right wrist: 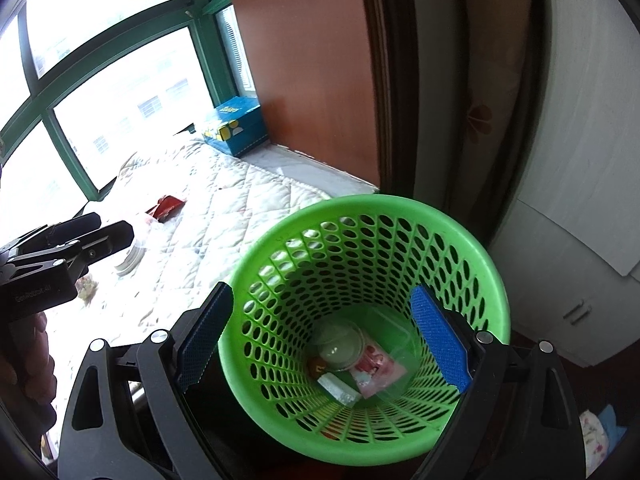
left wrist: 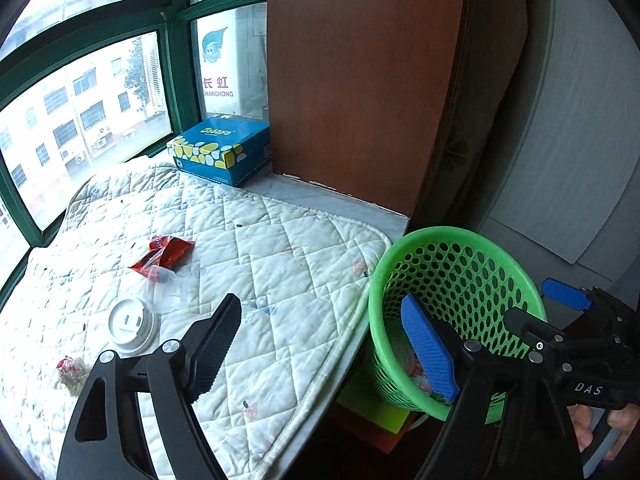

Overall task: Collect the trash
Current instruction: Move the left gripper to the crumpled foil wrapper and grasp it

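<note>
Trash still on the quilted pad [left wrist: 280,240], left view: red wrapper [left wrist: 166,254], white lid [left wrist: 130,326], small crumpled bit [left wrist: 72,370]. My left fingers [left wrist: 320,344] spread wide, empty. Right view: green basket [right wrist: 492,280] holds a clear cup [right wrist: 340,346], pink packet [right wrist: 376,368]; my right fingers [right wrist: 324,336] wide, empty. Partly done.

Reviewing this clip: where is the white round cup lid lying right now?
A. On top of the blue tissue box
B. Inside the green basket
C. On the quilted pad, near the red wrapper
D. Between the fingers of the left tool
C: the white lid lies flat on the quilted pad, just below the red wrapper, apart from the green basket and clear of the open left tool.
</note>
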Motion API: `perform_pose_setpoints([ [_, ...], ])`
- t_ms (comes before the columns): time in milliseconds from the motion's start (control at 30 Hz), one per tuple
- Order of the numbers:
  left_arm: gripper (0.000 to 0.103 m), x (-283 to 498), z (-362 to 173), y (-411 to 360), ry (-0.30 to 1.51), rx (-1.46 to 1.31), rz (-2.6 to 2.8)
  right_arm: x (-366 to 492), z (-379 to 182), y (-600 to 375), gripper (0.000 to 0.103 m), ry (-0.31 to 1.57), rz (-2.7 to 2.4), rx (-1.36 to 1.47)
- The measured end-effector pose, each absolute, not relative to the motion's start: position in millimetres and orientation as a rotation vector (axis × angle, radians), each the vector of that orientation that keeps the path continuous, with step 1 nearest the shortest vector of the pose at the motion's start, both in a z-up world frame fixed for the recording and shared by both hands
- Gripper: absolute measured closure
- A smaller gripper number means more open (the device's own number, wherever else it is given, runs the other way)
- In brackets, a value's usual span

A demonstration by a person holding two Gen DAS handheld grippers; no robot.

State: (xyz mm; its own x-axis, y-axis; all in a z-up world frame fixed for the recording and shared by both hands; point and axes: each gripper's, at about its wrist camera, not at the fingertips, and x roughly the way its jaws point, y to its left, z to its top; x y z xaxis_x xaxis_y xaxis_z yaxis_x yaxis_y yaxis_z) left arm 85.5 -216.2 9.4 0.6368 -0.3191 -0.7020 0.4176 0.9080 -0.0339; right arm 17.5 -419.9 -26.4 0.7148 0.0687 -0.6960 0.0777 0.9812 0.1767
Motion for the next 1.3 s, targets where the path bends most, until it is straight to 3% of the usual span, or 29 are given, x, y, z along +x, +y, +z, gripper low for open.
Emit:
perform_pose_setpoints([
  [900, 0.02, 109, -14, -68, 0.824, 0.014, -0.112, 87, -30, -315, 0.013, 0.807, 0.213, 0.106],
  [1300, 0.02, 137, -70, 47, 0.938, -0.041, 0.13, 116, -36, -263, 0.013, 0.833, 0.306, 0.068],
])
